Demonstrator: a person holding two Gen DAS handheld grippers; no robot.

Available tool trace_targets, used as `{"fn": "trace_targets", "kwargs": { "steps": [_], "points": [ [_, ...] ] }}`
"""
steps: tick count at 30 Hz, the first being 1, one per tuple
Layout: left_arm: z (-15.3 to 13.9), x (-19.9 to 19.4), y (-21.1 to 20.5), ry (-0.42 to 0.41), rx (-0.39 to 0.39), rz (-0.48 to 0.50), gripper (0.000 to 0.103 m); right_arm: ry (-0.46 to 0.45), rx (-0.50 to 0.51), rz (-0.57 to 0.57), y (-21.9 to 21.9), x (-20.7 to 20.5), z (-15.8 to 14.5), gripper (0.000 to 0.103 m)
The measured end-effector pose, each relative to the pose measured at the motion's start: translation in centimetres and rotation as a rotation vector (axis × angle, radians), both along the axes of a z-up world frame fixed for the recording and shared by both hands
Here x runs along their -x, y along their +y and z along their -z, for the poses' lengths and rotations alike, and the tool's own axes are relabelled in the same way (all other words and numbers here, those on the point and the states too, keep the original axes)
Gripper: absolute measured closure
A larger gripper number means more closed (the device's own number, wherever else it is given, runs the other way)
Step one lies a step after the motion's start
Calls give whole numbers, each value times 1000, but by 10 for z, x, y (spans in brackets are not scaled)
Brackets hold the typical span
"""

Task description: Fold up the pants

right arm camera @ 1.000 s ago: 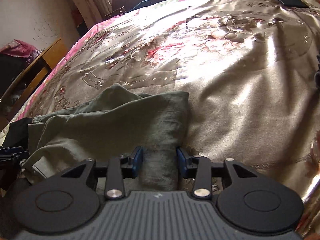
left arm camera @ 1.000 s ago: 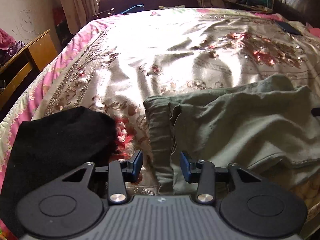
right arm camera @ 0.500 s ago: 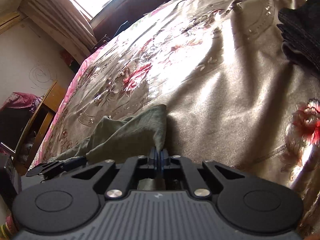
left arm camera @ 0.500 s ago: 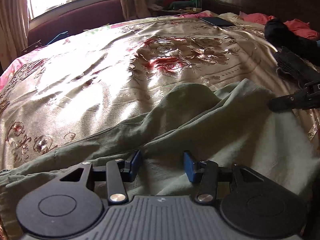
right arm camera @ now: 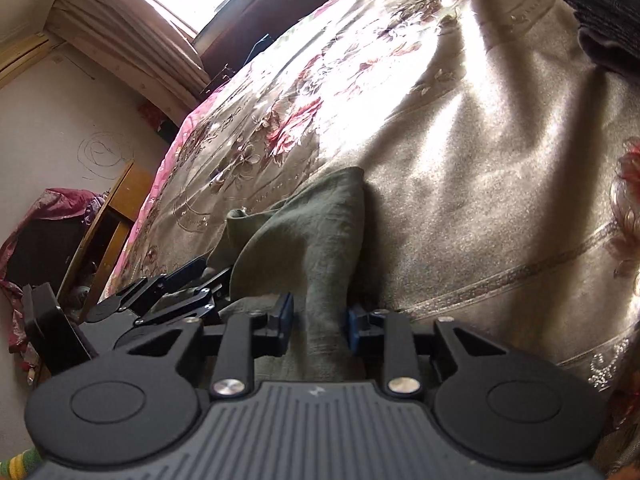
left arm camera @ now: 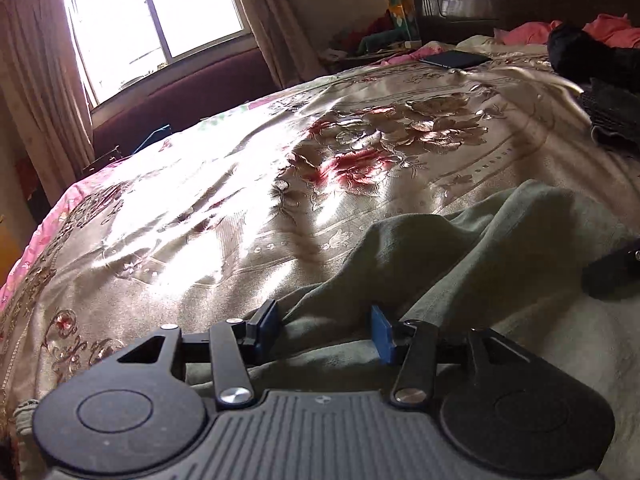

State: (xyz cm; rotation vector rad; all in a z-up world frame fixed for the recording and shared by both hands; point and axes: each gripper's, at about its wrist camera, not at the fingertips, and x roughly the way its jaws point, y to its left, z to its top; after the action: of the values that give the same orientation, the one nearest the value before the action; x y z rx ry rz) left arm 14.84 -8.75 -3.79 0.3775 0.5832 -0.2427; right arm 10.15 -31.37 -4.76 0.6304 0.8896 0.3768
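The olive-green pants (left arm camera: 500, 264) lie bunched on the floral satin bedspread (left arm camera: 280, 184). My left gripper (left arm camera: 325, 330) is open low over the pants, with a ridge of green cloth between its blue pads. My right gripper (right arm camera: 318, 322) is open, with a raised fold of the pants (right arm camera: 316, 248) standing between its pads. The left gripper (right arm camera: 172, 292) shows at the left in the right wrist view. A dark part of the right gripper (left arm camera: 612, 272) shows at the right edge of the left wrist view.
Dark folded clothes (left arm camera: 612, 108) and pink garments (left arm camera: 608, 28) lie at the far right of the bed (right arm camera: 500, 140). A dark flat object (left arm camera: 454, 59) lies near the headboard. A wooden desk (right arm camera: 108, 228) stands left of the bed, a window (left arm camera: 156, 24) beyond.
My right gripper was shut on the pants fold half a second ago and has opened. My left gripper has swung right and settled lower over the green cloth, staying open.
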Motion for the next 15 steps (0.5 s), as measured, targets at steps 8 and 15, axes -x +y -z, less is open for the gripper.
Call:
{"fn": "trace_targets", "kwargs": {
  "steps": [8,15],
  "points": [
    [-48,29,29,-126,85,6,40,19,-48,46,-11,1,2,98],
    [9,53,17,36,-49,33,36,49,-87,42,-12,1,5,92]
  ]
}}
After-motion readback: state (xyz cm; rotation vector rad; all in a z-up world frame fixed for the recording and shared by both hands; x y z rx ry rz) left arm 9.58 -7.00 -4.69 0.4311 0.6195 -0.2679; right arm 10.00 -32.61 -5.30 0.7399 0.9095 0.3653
